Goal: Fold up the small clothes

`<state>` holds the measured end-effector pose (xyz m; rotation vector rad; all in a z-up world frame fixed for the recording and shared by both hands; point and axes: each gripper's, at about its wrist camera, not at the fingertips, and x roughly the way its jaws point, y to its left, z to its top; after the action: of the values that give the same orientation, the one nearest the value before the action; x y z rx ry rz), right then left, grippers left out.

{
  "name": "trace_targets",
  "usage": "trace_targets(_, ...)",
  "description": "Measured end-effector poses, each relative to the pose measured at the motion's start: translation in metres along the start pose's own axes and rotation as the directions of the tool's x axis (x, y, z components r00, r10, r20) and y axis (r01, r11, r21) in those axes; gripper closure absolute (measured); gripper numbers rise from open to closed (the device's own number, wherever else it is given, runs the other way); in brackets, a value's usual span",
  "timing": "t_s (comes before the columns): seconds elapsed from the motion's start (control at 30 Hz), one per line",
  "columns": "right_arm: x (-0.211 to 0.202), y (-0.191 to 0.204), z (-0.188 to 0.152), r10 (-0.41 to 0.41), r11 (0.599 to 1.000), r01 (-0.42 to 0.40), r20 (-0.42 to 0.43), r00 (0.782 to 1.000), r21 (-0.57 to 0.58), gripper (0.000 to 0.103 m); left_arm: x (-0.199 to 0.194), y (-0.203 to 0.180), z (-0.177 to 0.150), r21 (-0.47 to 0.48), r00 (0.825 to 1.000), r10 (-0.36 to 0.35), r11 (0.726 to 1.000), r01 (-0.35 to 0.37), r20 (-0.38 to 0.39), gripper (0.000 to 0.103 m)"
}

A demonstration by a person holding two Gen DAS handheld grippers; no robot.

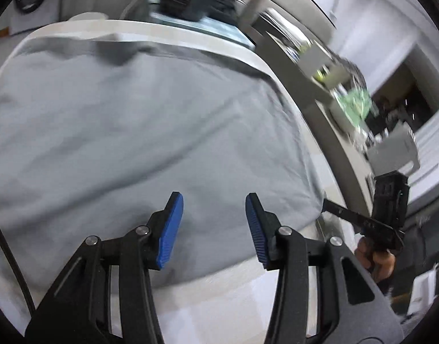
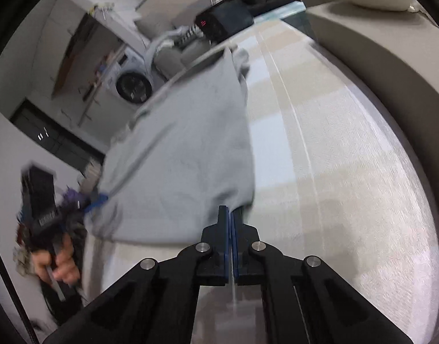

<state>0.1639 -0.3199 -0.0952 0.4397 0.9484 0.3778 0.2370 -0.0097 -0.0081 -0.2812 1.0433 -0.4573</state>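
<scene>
Washer (image 2: 132, 86) only in right view; right claw (image 2: 230, 215) pinching garment (image 2: 185, 154).

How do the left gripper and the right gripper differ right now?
The left gripper has its jaws apart with nothing between them; the right gripper is shut, apparently pinching a corner of the grey garment. The left one hangs over the middle of the cloth, the right sits at its edge. Both have black arms and blue pads.
</scene>
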Motion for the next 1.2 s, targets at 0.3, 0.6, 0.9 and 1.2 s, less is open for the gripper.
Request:
trace_targets(0.3,-0.037,0.006,0.031,-0.133,0.991,0.132,0.146,0.98,0.017,0.093,0.041,-0.04,0.004,0.105,0.998,0.059,0.993,-0.057,-0.018,0.062)
trace_targets(0.6,0.062,0.08,0.166,-0.322,0.918,0.356,0.195,0.926,-0.175,0.061,0.069,-0.039,-0.003,0.177,0.993,0.117,0.978,-0.115,-0.001,0.052)
trace_targets(0.9,0.15,0.061,0.227,-0.44,0.829,0.422,0.036,0.897,-0.366,0.069,0.073,-0.04,-0.009,0.25,0.991,0.135,0.959,-0.132,0.004,0.049)
trace_targets(1.2,0.143,0.013,0.284,-0.178,0.974,0.152,-0.155,0.972,-0.169,0.098,0.071,-0.03,-0.006,0.235,0.997,0.078,0.97,-0.07,-0.026,0.046)
